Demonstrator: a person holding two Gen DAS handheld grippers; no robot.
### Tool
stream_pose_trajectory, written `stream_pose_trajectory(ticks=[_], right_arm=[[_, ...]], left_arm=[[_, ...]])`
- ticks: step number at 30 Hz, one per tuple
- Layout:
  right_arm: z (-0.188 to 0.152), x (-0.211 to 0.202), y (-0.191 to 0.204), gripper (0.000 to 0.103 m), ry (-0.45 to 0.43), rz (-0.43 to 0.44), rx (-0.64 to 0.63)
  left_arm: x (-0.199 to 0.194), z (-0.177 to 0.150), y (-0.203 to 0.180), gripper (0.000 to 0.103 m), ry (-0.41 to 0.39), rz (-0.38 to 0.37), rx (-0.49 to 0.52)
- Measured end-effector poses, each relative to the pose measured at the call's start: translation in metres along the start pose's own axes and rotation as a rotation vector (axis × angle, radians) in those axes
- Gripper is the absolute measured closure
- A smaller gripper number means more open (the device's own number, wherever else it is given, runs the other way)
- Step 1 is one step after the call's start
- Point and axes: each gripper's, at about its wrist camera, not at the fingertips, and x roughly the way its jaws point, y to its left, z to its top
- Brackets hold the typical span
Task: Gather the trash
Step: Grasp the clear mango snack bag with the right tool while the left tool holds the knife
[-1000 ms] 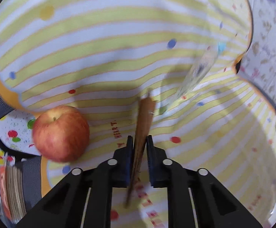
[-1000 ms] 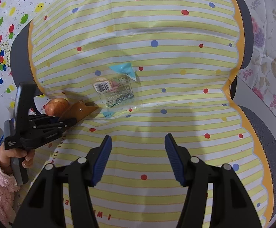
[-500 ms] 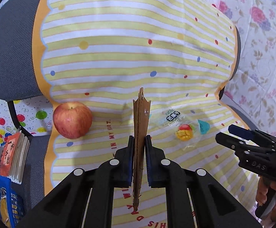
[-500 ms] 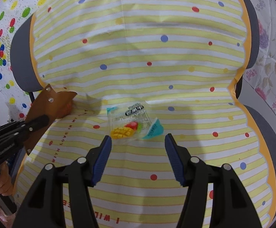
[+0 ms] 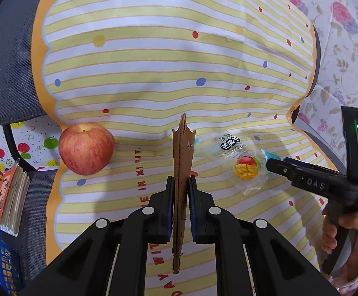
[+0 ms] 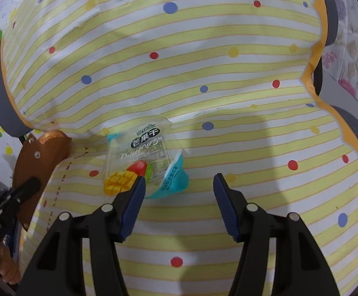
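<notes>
Here the left gripper [image 5: 180, 197] points forward over the striped cloth [image 5: 154, 61], its jaws closed on a brown cardboard scrap [image 5: 182, 157] standing on edge. The right gripper [image 6: 179, 192] hangs low with jaws wide apart and empty, its left fingertip [image 6: 137, 187] probably touching the dried mango wrapper [image 6: 142, 157] near the cloth's middle. An apple [image 5: 86, 148] lies near the cloth's left edge.

The left claw [image 5: 181, 192] is covering the middle of the brown cardboard scrap [image 5: 182, 148], and the small print on the mango wrapper [image 6: 139, 159] is blurring. The frame edge is cutting off the booklets [image 5: 11, 197] at left, while the right claw [image 6: 179, 185] finger is hiding the wrapper's lower corner.
</notes>
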Motion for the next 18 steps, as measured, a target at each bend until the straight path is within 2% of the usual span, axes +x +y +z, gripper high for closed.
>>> stream_pose_trajectory(ticks=[2, 4, 8, 11, 14, 18], right_arm=[[0.004, 0.005, -0.002, 0.049, 0.010, 0.032, 0.021], [0.007, 0.012, -0.005, 0.058, 0.023, 0.058, 0.050], [0.007, 0.007, -0.006, 0.096, 0.018, 0.128, 0.109], [0.006, -0.019, 0.003, 0.099, -0.041, 0.140, 0.077], [0.003, -0.063, 0.019, 0.099, -0.112, 0.128, 0.003], [-0.014, -0.121, 0.035, 0.099, -0.193, 0.048, -0.102]], left_arm=[[0.002, 0.000, -0.002, 0.091, 0.003, -0.001, -0.002], [0.003, 0.000, -0.003, 0.091, 0.004, -0.003, -0.003], [-0.003, -0.001, -0.006, 0.091, 0.003, 0.000, -0.001], [-0.017, -0.001, -0.008, 0.091, -0.010, 0.000, -0.006], [-0.040, -0.004, -0.015, 0.091, -0.034, -0.004, -0.008], [-0.070, -0.013, -0.033, 0.091, -0.053, 0.021, 0.013]])
